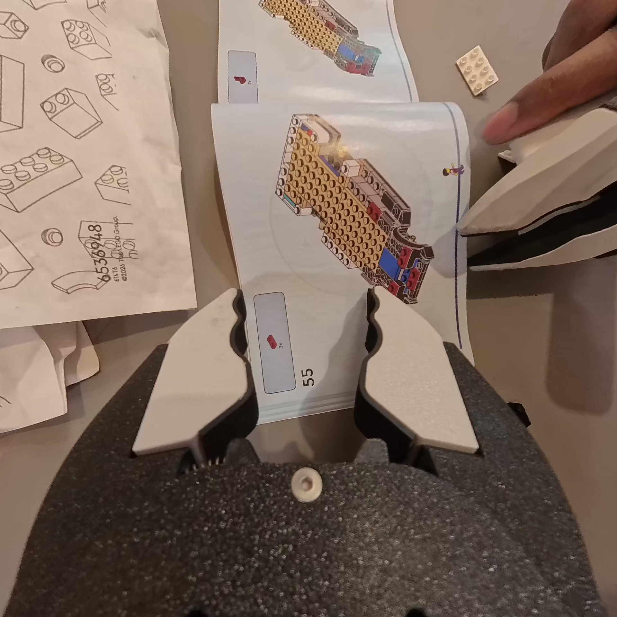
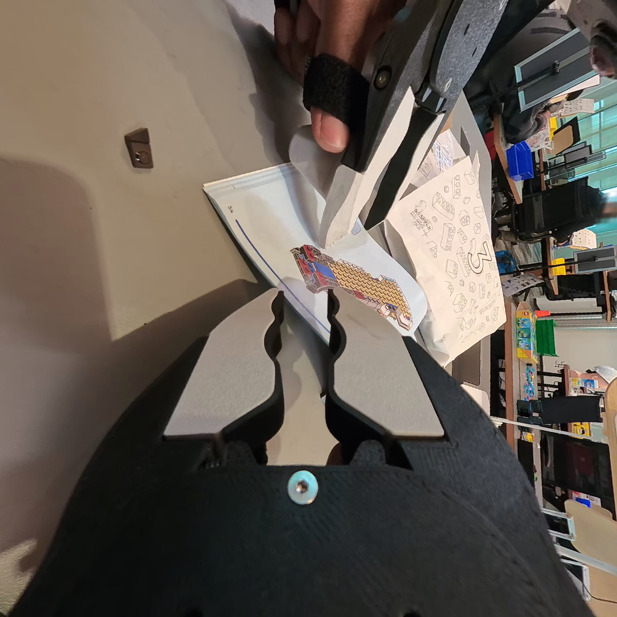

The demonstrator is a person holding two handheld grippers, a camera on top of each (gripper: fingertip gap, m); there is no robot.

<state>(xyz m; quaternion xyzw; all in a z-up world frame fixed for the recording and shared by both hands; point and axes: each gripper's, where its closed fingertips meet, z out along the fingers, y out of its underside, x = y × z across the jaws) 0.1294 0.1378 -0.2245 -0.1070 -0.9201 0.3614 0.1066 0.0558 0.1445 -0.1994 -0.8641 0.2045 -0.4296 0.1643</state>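
1. A smooth beige tabletop (image 1: 200,50) filled the near ground, with soft shadows lying across it.
2. Beyond its far edge in the right wrist view, other tables (image 2: 507,334) and dark metal stands (image 2: 567,267) crowded the room.
3. Blue (image 2: 519,160) and yellow bins (image 2: 561,265) sat among them.
4. Daylight came through greenish windows (image 2: 604,110) at the back.

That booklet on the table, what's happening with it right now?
A person holds a gripper in each hand over an open brick-building instruction booklet. The left gripper hovers open above the near page, gripping nothing. The right gripper sits at the page's edge, jaws apart, nothing pressed between them. A printed paper bag lies beside it.
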